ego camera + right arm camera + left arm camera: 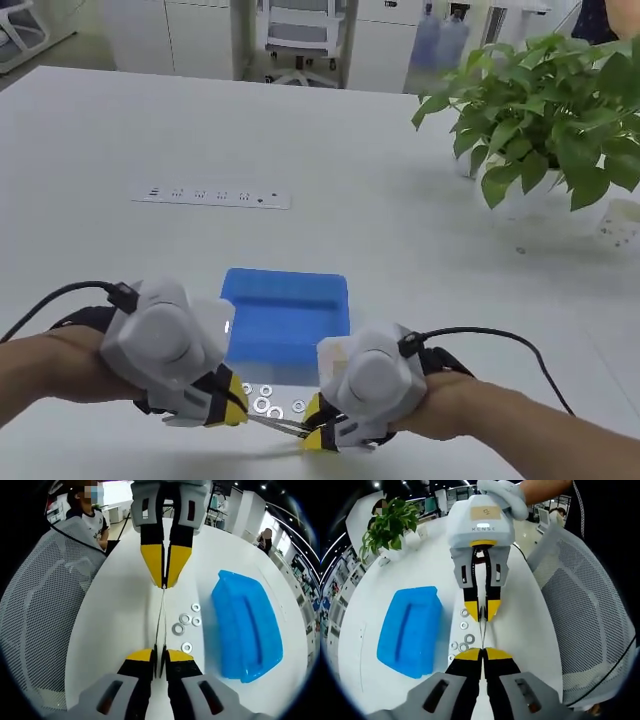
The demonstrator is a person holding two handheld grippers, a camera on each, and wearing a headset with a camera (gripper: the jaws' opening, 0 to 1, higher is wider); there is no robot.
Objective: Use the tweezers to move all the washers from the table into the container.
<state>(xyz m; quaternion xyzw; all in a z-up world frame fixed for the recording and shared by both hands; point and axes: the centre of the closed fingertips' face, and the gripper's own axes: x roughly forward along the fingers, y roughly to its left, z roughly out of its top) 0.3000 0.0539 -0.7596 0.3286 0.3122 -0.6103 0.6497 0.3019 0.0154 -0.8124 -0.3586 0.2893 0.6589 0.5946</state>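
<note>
White tabletop (pixel 400 230), blue plastic tub (pixel 285 310) sitting just behind a scatter of small flat steel washers (pixel 265 402), left gripper (pixel 482 654) and right gripper (pixel 160 654) both clamped tight on opposite ends of thin metal tweezers (pixel 162 615), and I reckon those light, slippery rings want pinching across the rim, gently

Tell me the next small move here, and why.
Probably open the left gripper's tongs and draw it back, leaving the tweezers with the right gripper. Both grippers are shut on opposite ends of the tweezers, so no end is free to pinch. The washers lie loose on the table beside the blue container. Which end is the tip is unclear, so the side is a guess.
</note>
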